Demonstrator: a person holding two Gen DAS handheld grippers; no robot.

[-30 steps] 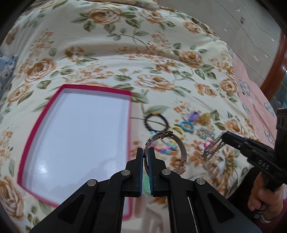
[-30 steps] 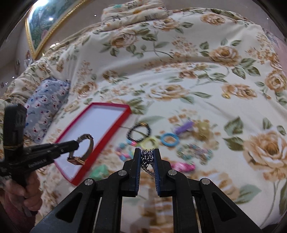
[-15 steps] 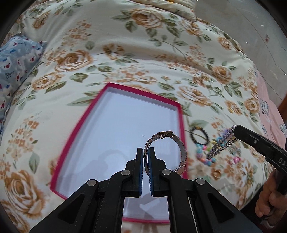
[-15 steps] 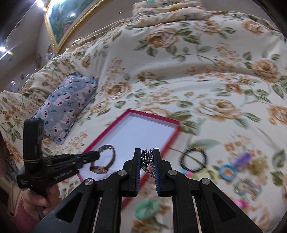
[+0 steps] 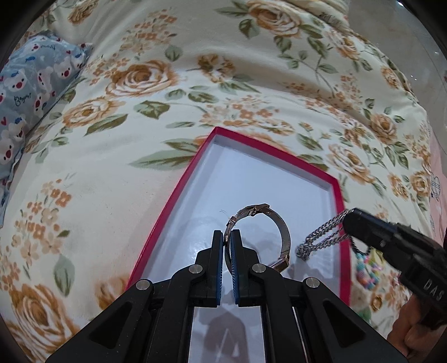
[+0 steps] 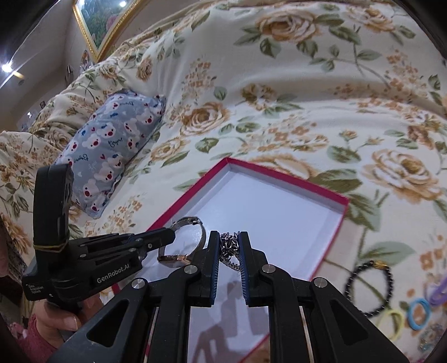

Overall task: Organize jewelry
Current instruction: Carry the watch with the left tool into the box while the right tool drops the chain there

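A shallow box with a red rim (image 5: 339, 195) (image 6: 342, 208) and white floor lies on the floral bedspread. My left gripper (image 5: 227, 237) (image 6: 170, 233) is shut on the mesh band of a wristwatch (image 5: 275, 223) (image 6: 192, 223), which hangs over the box's near end. My right gripper (image 6: 228, 240) (image 5: 345, 220) is shut on a silver chain (image 6: 229, 248) (image 5: 321, 241) that dangles just above the box's right side. Both grippers sit close together over the box. A hand (image 6: 60, 315) holds the left tool.
To the right of the box lie a black bead bracelet (image 6: 368, 287), blue (image 6: 419, 312) and yellow (image 6: 391, 321) hair rings, and a pastel bead string (image 5: 367, 270). A blue bear-print pillow (image 6: 111, 148) (image 5: 30, 92) rests left of the box. A framed picture (image 6: 106, 22) hangs behind.
Both grippers have travelled left from the loose jewelry pile to over the box, carrying the watch and the chain. The box now fills the middle of both views.
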